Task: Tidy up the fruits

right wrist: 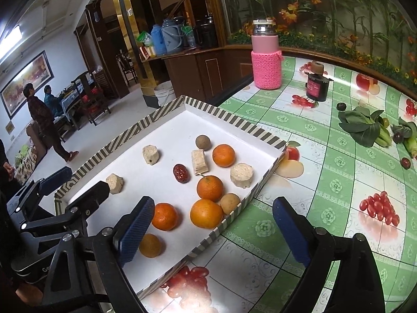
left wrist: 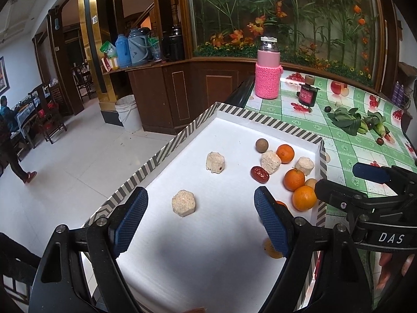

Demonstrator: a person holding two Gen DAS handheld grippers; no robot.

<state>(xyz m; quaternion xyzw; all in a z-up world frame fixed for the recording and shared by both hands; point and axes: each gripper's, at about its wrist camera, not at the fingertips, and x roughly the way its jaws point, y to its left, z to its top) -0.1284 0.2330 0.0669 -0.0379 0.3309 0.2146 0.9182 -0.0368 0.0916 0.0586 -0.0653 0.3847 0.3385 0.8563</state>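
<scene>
A: Fruits sit in the striped-rim tray, at its end toward the green-check desk. Four oranges: one far along that side of the tray, one with a stem stub mid-tray, the biggest touching a pale round fruit by the tray's desk-side wall, one more beside the right gripper's near finger.

B: Handling?

A: By my judgement: oranges firm, light, round, so they roll; peel gives some bite to the ribbed pads. Take each across its widest part, fingers either side. The red date is small, glossy, likely slippery. The brown ball at the tray's far side looks hard-shelled.

B: Grippers?

A: Right gripper spread wide, nothing clasped, straddling the tray's near desk-side wall. Left gripper also released, empty, hanging over bare tray floor near a crumbly hexagonal cake.

B: Obstacles?

A: Cakes mixed among the fruit: a round one against the desk-side wall, a square slab between date and far orange, a chunk toward the tray's floor-side wall. Fragile, I'd guess; avoid bumping. The big orange and the pale fruit touch, so a finger barely fits between. The low wall crowds anything beside it.

B: And that yellowish thing at the tray's near end?

A: Roundish amber fruit, half hidden by the finger; can't say what.

B: Beyond the tray?

A: Pink knit-sleeved bottle, dark jar, leafy greens, well clear of it.
</scene>
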